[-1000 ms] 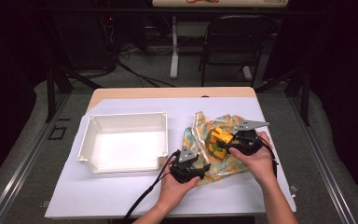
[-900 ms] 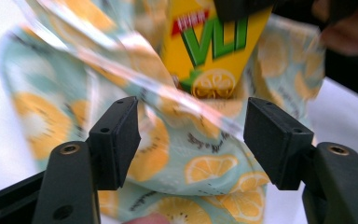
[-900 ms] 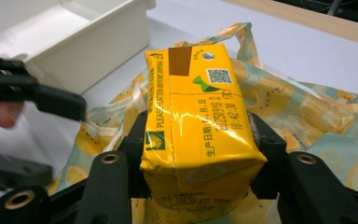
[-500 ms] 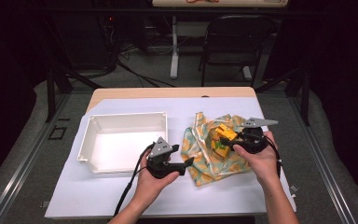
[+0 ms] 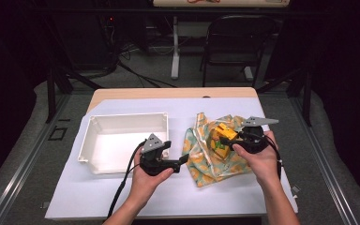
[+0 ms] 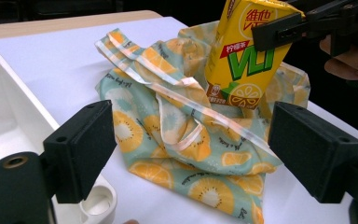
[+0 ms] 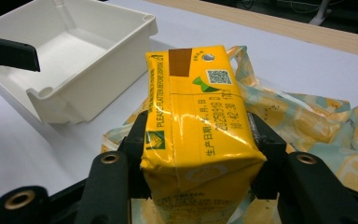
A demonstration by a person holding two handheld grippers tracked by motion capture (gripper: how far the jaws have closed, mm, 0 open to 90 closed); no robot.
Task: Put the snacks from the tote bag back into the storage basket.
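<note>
A yellow lemon-tea carton (image 7: 196, 116) is clamped by its sides in my right gripper (image 7: 199, 135), which is shut on it just above the fruit-print cloth bag (image 5: 211, 157). In the left gripper view the carton (image 6: 247, 56) hangs over the bag (image 6: 186, 140), whose mouth and striped handles lie slack. My left gripper (image 5: 183, 159) hovers left of the bag, pointing at it. Its jaws have just been opening and stand wide apart with nothing between them (image 6: 196, 154).
A white plastic tray (image 5: 122, 123) sits on the left of the white-covered table (image 5: 183, 197), close beside my left hand. A folding chair (image 5: 236, 42) stands beyond the table's far edge.
My left gripper has let go of the bag and drawn back to the left and upward, toward the tray's near corner. The right gripper with the carton has stayed in place.
</note>
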